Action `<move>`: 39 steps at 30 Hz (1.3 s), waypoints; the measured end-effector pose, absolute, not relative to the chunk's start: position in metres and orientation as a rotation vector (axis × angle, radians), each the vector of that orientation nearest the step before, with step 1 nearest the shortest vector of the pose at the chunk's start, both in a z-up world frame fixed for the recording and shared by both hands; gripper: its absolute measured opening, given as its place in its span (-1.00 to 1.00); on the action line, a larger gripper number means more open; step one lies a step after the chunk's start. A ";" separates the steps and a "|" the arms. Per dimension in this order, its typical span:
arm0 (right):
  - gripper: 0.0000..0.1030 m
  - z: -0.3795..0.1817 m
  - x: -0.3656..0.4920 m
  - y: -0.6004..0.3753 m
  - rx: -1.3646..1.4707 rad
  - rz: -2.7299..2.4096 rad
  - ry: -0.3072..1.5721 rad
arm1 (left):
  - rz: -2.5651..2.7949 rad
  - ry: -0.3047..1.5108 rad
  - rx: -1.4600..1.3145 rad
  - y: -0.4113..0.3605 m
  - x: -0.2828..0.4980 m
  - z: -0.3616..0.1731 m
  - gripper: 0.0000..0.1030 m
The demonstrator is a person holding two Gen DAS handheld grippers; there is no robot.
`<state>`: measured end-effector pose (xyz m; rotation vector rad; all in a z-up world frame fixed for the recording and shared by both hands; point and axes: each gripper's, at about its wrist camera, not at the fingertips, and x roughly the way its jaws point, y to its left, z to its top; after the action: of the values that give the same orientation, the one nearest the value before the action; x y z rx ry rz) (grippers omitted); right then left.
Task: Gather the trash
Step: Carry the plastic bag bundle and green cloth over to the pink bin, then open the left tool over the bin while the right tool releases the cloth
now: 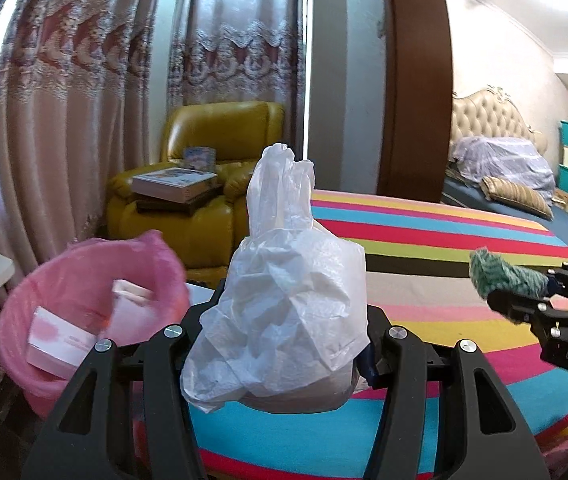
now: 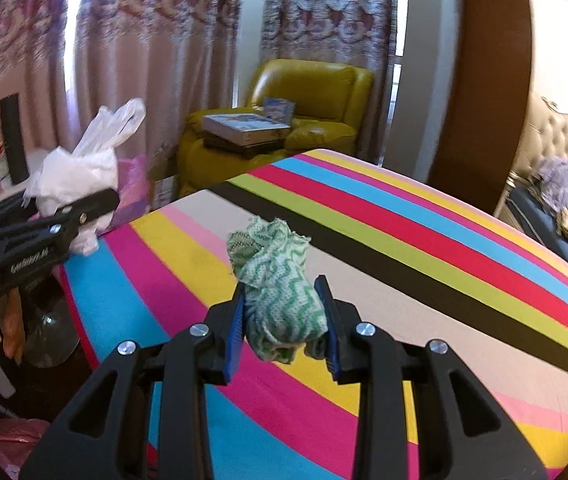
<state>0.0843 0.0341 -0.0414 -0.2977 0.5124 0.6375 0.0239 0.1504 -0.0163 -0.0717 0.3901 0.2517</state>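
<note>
Our left gripper [image 1: 284, 344] jaws squeeze the white bag [image 1: 287, 300] and our right gripper [image 2: 284, 320] jaws squeeze the green rag [image 2: 280, 292], both not yet in the pink bin [image 1: 84, 276] beside them.

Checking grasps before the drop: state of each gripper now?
Left gripper: closed on the white plastic bag.
Right gripper: closed on the crumpled green-and-white cloth.

White bag [image 1: 284, 288]; green-and-white zigzag cloth [image 2: 280, 300]; pink bin [image 1: 84, 300]; bed cover [image 2: 403, 260] striped blue, magenta, yellow, black, lime, red; mustard-yellow armchair [image 1: 212, 184].
</note>
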 end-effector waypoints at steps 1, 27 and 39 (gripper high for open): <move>-0.38 -0.041 0.083 0.039 -0.306 0.647 0.512 | 0.262 0.384 -0.071 0.155 0.021 -0.016 0.01; -0.31 -0.022 0.063 0.241 -0.470 0.960 0.464 | 0.463 0.457 -0.124 0.322 -0.021 -0.012 0.01; 0.56 -0.027 0.067 0.303 -0.450 1.085 0.442 | 0.443 0.470 -0.017 0.373 -0.016 -0.011 0.71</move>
<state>0.0666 0.3028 -0.0274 -0.4498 0.4416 1.0849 -0.0162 0.3731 -0.0109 -0.0166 0.4695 0.4430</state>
